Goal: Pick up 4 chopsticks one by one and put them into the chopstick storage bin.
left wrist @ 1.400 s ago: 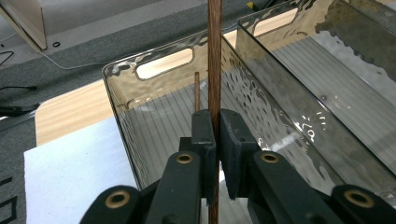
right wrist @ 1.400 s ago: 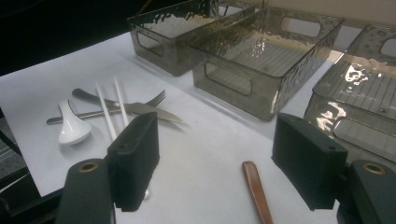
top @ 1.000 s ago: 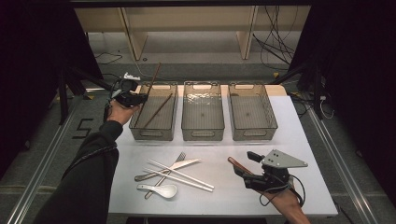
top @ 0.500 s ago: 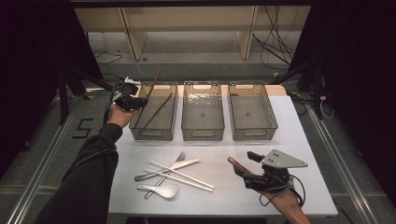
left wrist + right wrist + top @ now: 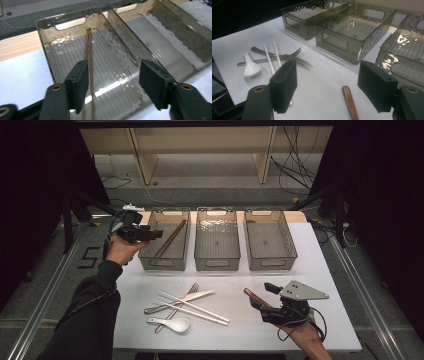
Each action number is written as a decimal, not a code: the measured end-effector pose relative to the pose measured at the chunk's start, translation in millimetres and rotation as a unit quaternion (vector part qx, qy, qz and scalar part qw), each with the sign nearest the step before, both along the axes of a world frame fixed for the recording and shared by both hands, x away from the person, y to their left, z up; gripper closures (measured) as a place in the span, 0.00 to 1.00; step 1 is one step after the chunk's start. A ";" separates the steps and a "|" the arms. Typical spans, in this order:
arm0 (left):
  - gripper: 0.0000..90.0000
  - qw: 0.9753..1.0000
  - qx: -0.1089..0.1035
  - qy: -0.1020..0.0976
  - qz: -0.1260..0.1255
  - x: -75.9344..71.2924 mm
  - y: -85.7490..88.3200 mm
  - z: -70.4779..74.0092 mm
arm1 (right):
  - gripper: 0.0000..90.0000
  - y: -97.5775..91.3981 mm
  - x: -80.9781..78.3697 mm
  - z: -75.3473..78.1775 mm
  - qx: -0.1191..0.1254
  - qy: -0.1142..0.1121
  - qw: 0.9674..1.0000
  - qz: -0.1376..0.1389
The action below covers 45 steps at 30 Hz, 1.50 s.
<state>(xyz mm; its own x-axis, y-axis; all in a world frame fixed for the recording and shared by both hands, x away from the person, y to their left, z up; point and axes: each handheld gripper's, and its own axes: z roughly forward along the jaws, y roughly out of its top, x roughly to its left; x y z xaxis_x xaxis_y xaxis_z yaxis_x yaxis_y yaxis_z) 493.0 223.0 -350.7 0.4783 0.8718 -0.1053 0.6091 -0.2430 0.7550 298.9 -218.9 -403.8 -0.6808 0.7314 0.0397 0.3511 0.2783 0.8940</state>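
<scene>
Our left gripper (image 5: 113, 86) has just spread its jaws, nothing between the pads. The brown wooden chopsticks (image 5: 168, 240) lie in the leftmost smoky clear plastic bin (image 5: 150, 262). Our right gripper (image 5: 327, 85) gapes empty.

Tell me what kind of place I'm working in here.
Likely a lab or recording setup for sorting cutlery, not a kitchen: a white table with three clear bins in a row, black curtains at both sides, loose cables on the floor behind, and a bare wooden frame.
</scene>
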 end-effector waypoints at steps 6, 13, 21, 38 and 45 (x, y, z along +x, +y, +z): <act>0.35 1.000 -0.021 -0.012 -0.001 -25.1 3.5 4.7 | 0.36 1.9 0.5 0.5 0.000 0.003 1.000 0.002; 0.31 0.999 -0.040 -0.027 -0.010 -46.2 2.4 4.7 | 0.36 4.3 2.6 2.5 0.001 0.006 1.000 0.007; 0.29 0.998 -0.048 -0.043 -0.017 -71.3 -0.4 -2.0 | 0.36 7.1 6.8 3.6 -0.003 0.009 1.000 0.013; 0.25 0.995 -0.075 -0.059 -0.030 -115.1 -2.8 -22.7 | 0.36 41.0 23.9 0.7 -0.031 0.050 0.996 0.063; 0.23 0.994 -0.072 -0.070 -0.032 -129.9 -2.9 -29.8 | 0.37 65.5 37.7 -5.5 -0.060 0.074 0.991 0.093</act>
